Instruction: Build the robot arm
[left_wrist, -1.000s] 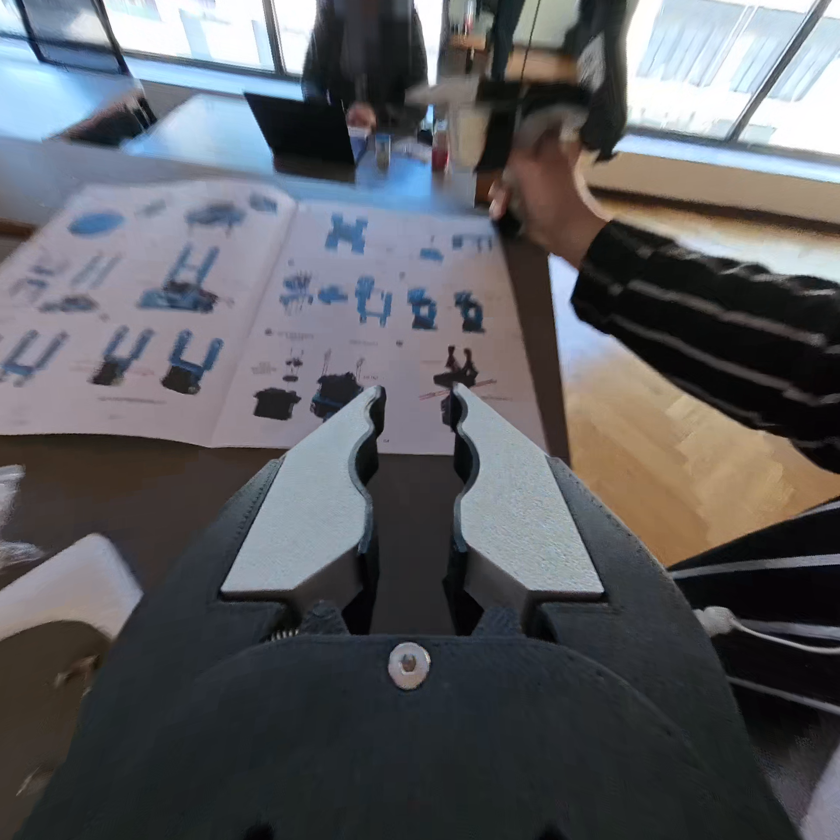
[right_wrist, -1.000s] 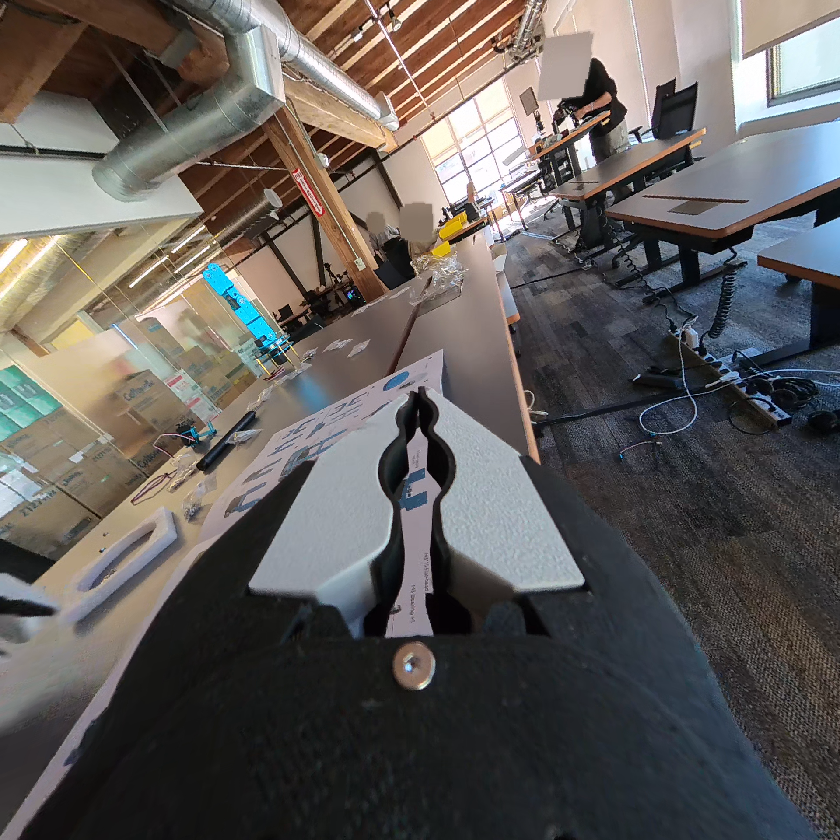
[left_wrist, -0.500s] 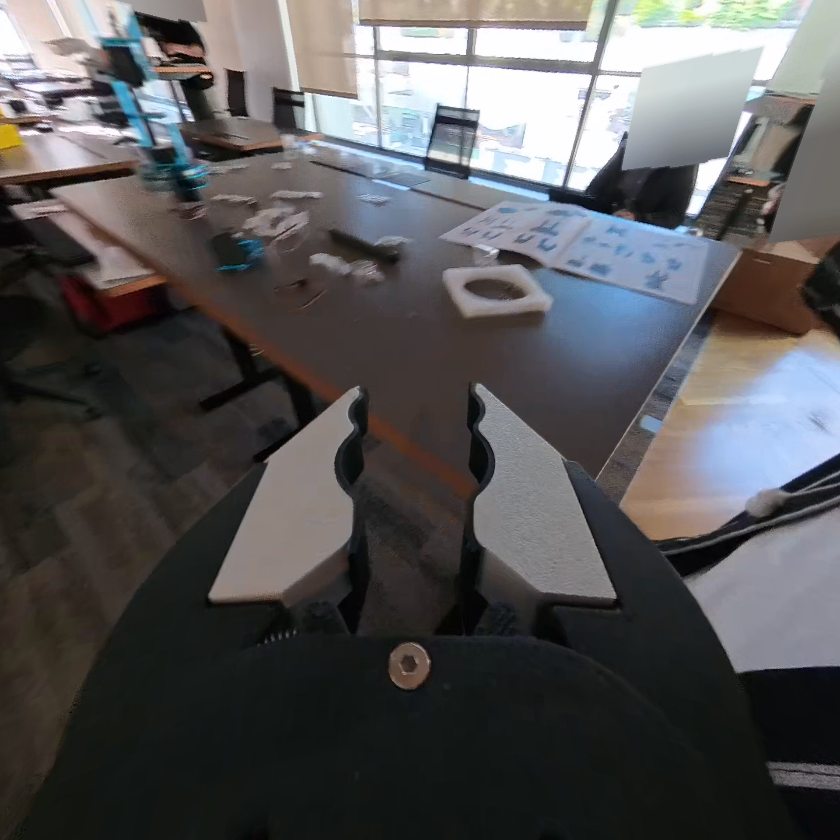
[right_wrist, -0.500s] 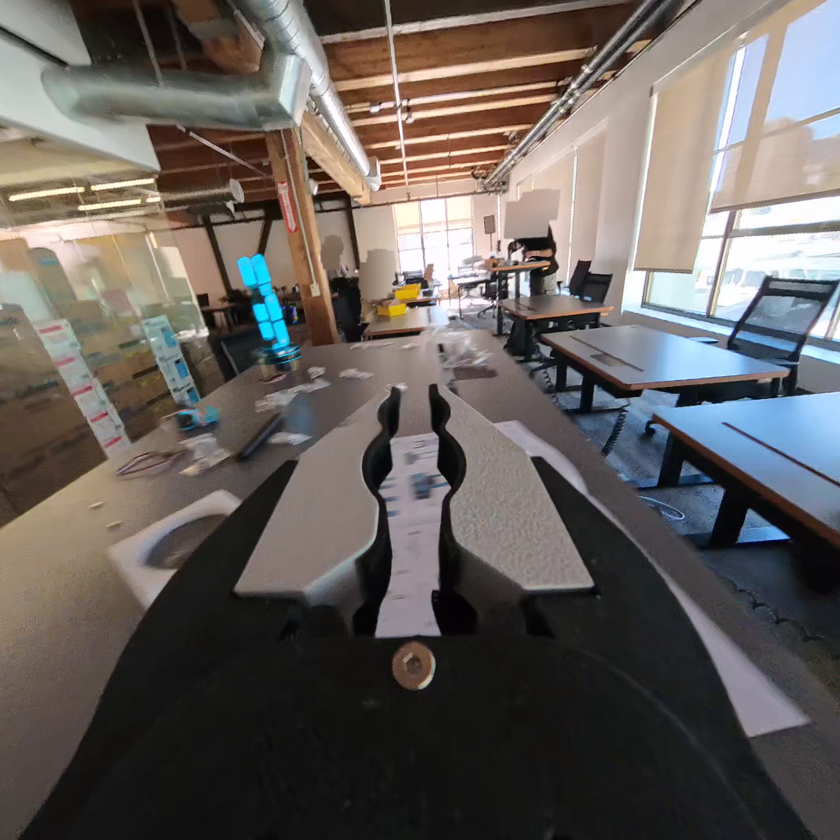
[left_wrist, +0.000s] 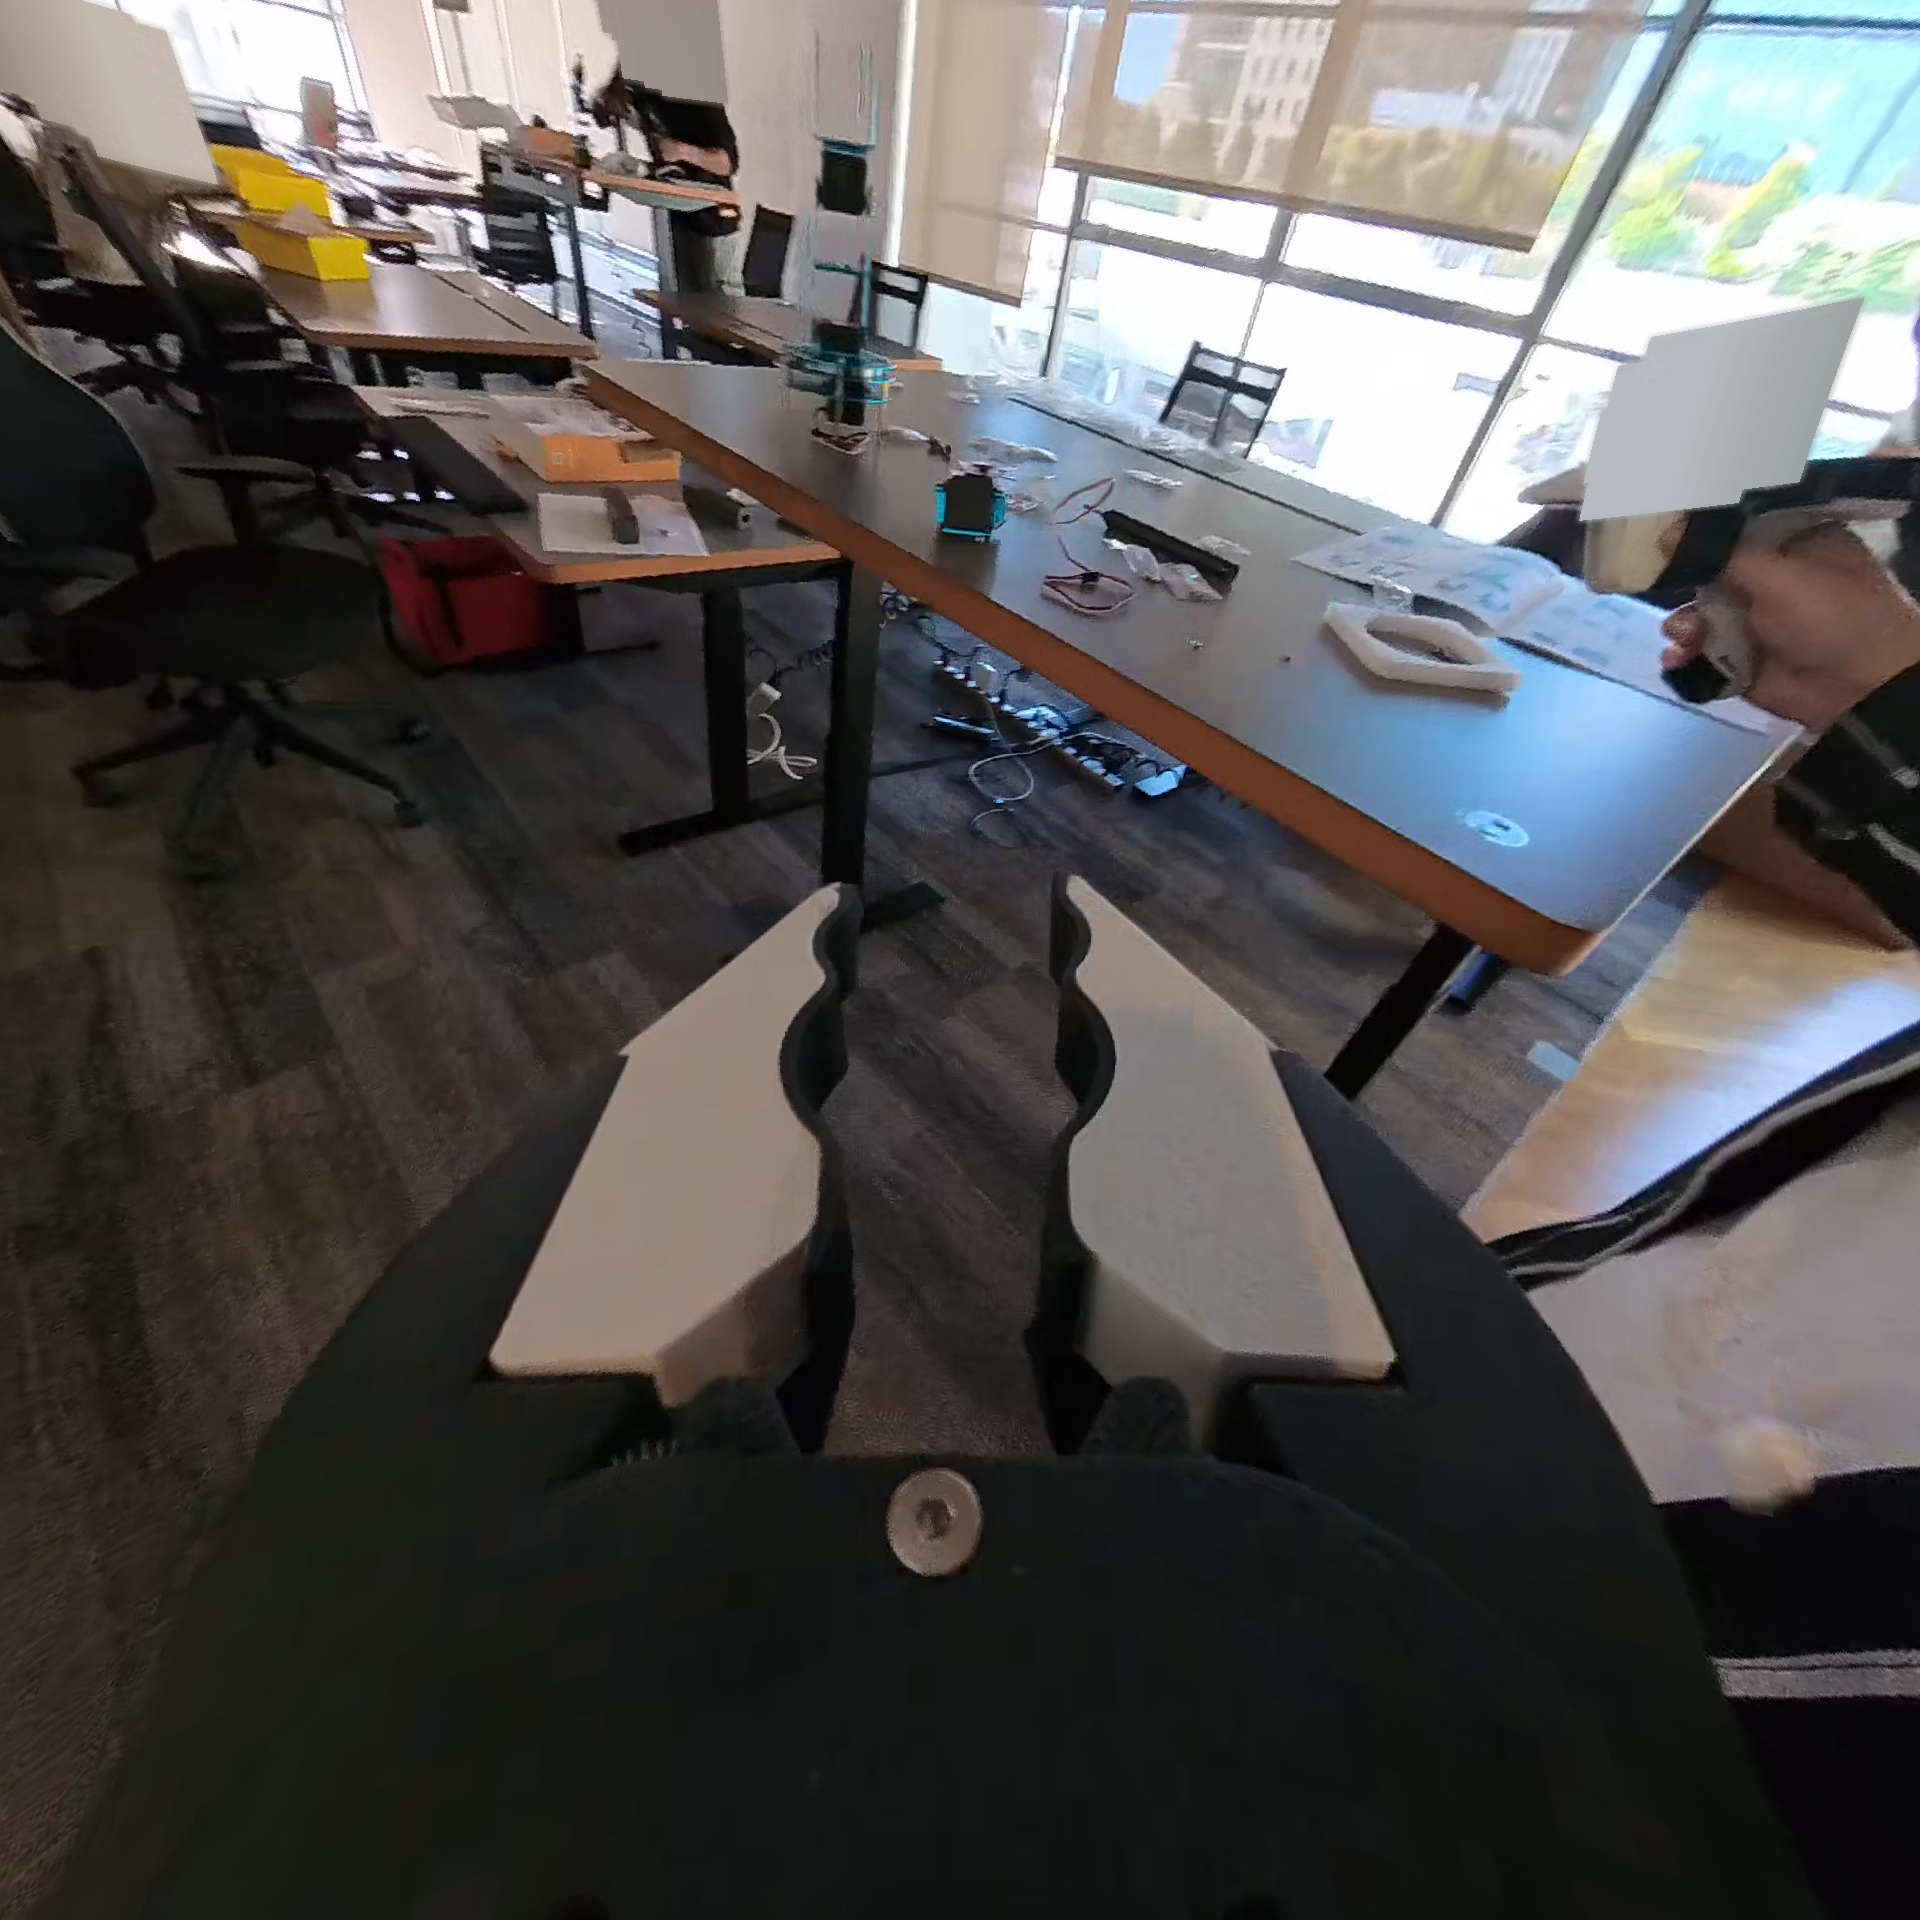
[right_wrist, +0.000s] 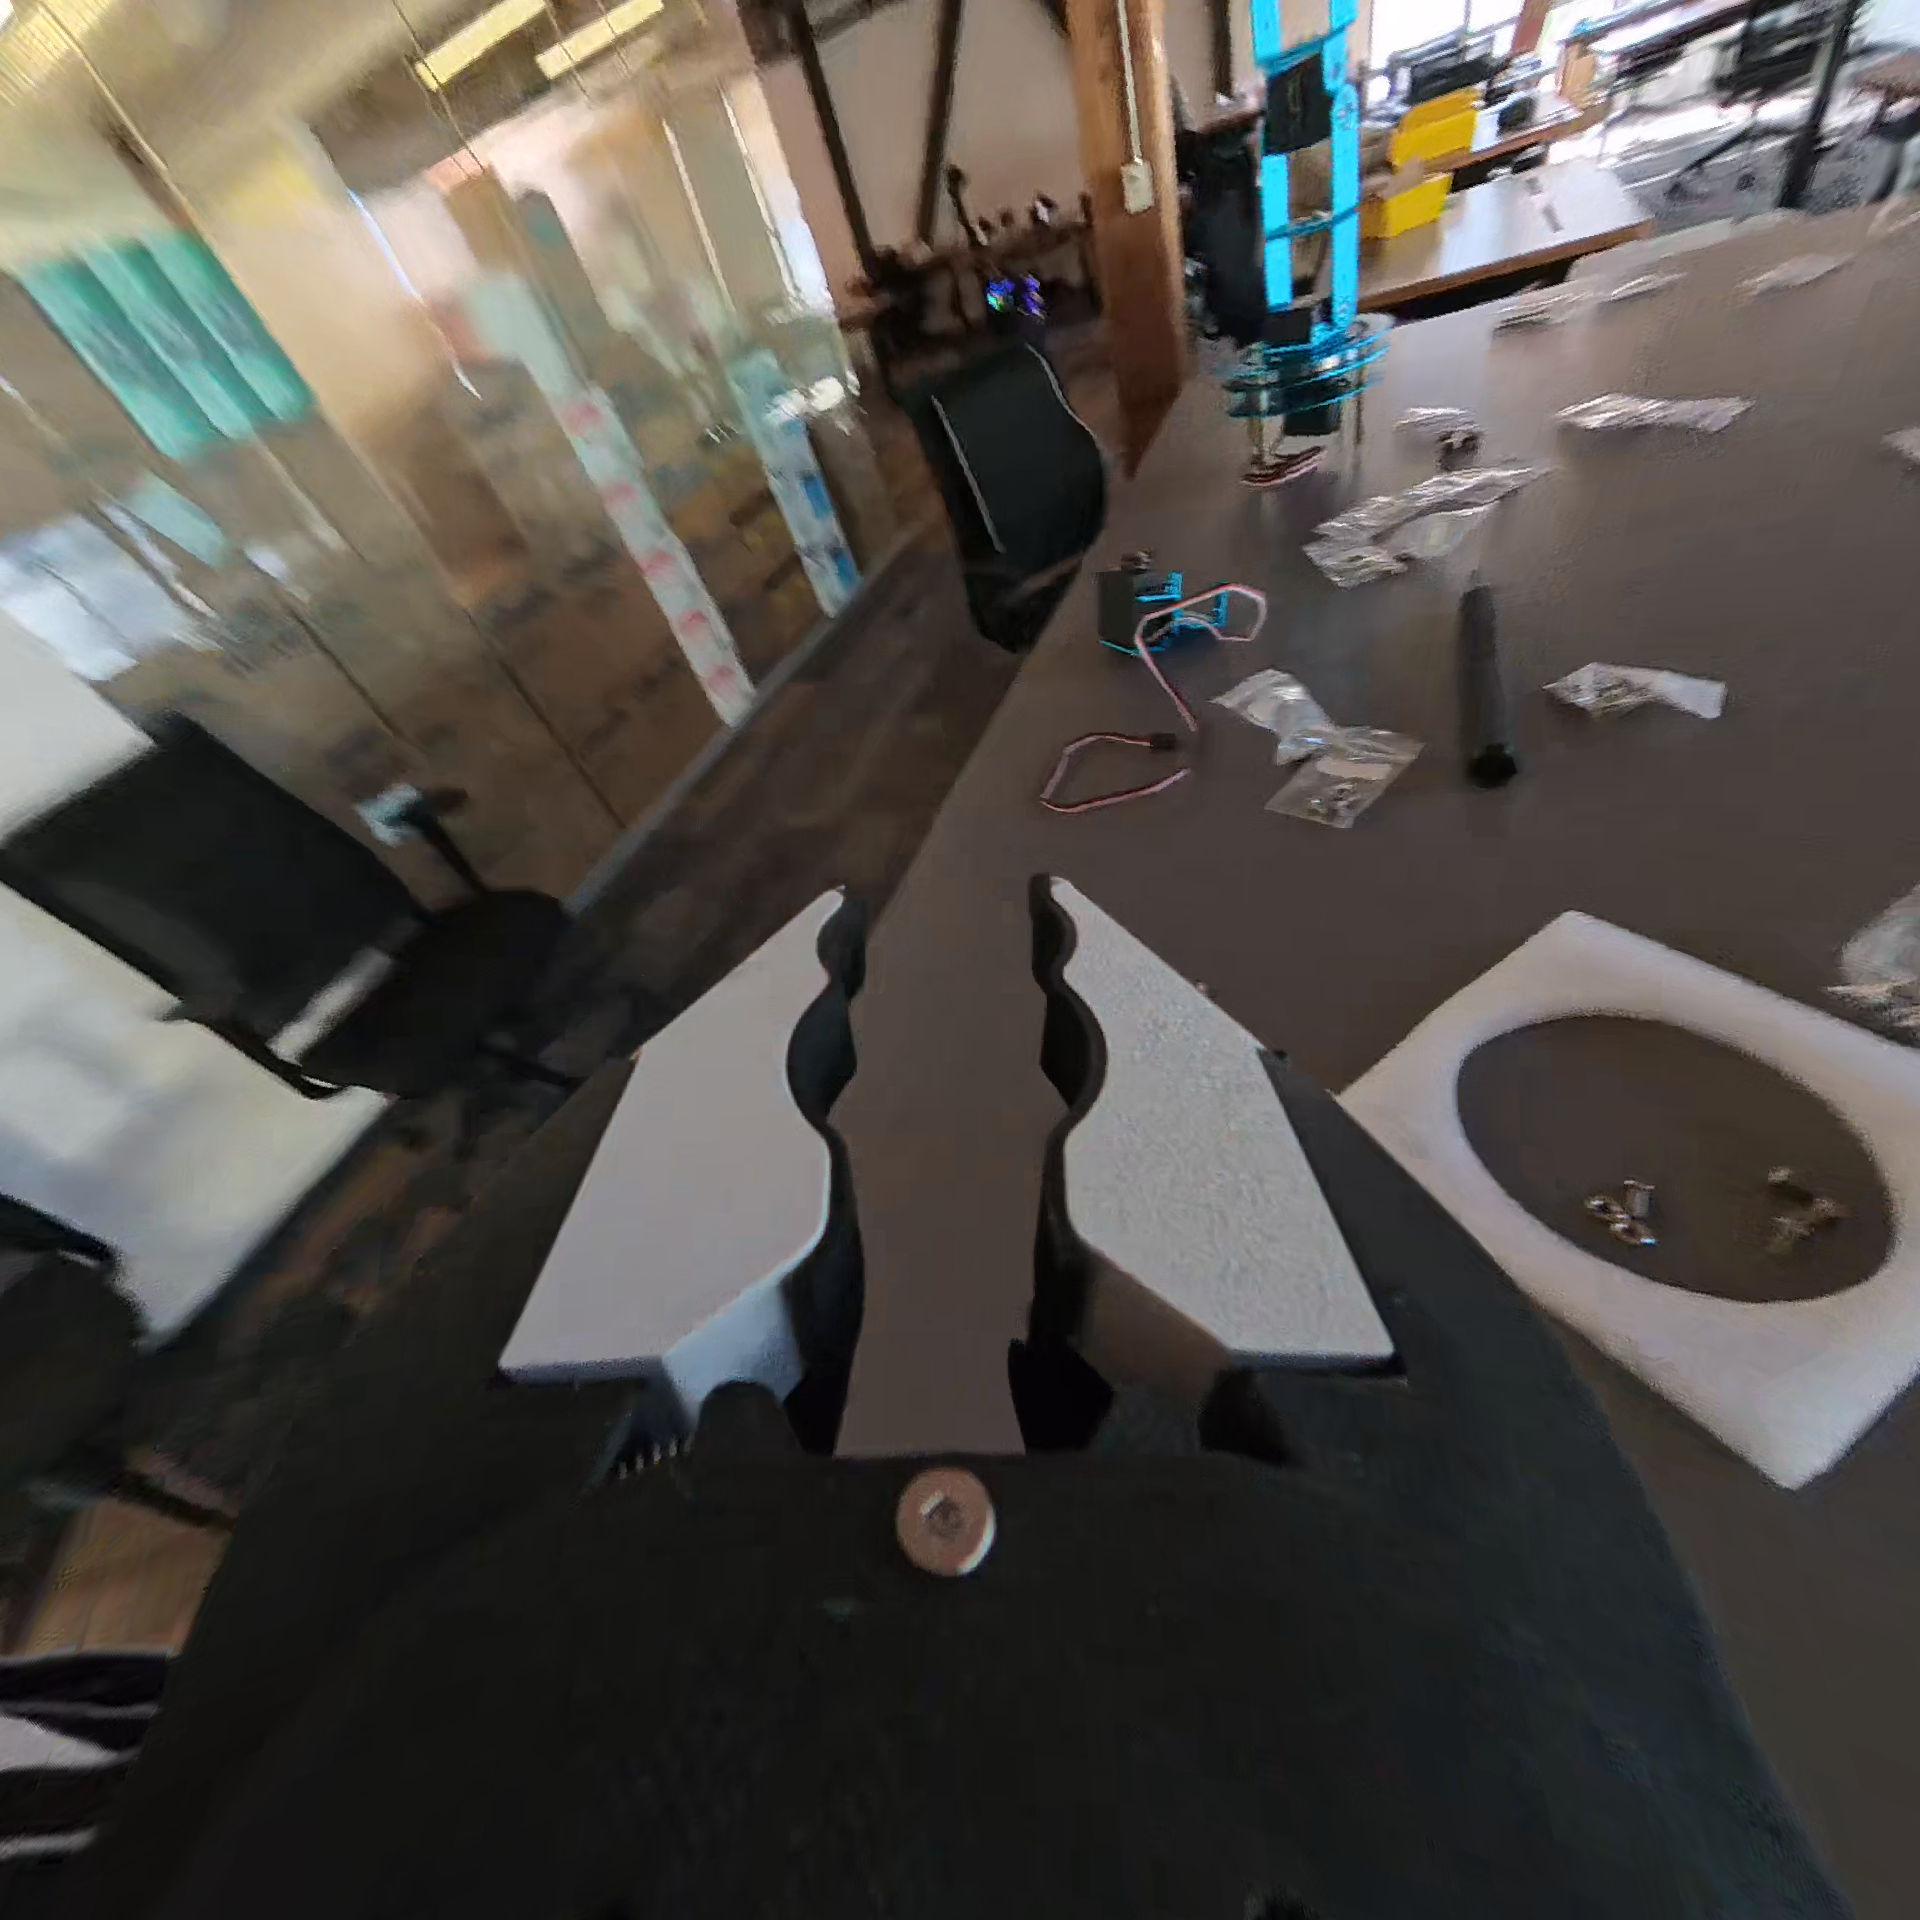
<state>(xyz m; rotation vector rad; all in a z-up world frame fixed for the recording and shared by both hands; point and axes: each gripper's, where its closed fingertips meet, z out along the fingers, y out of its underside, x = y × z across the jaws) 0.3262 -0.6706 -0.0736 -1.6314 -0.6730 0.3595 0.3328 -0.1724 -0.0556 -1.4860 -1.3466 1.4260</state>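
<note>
My left gripper (left_wrist: 951, 904) is open and empty, held off the table's side over the grey carpet (left_wrist: 312, 1039). The dark table (left_wrist: 1403, 748) lies ahead to the right. My right gripper (right_wrist: 940, 899) is open and empty, just above the dark table (right_wrist: 1351, 883) near its left edge. A white foam frame (right_wrist: 1538, 987) with several small screws (right_wrist: 1621, 1216) inside its round hole lies right of it. The frame also shows in the left wrist view (left_wrist: 1413, 649), beside an open instruction sheet (left_wrist: 1444, 566). A hand (left_wrist: 1808, 634) holds the other gripper at the far right.
On the table lie a black servo with blue bracket (right_wrist: 1153, 608), wire loops (right_wrist: 1112, 769), a black tube (right_wrist: 1481, 686), clear parts bags (right_wrist: 1320, 743) and a tall blue frame structure (right_wrist: 1304, 208). Office chairs (left_wrist: 239, 644), cables on the floor (left_wrist: 1039, 727) and other desks (left_wrist: 623, 520) stand around. Some 50 cm of space lies between my two pairs of fingers.
Both grippers swung left: the left went from over the sheet to off the table's side. The right opened from nearly shut and turned from the sheet to the foam frame.
</note>
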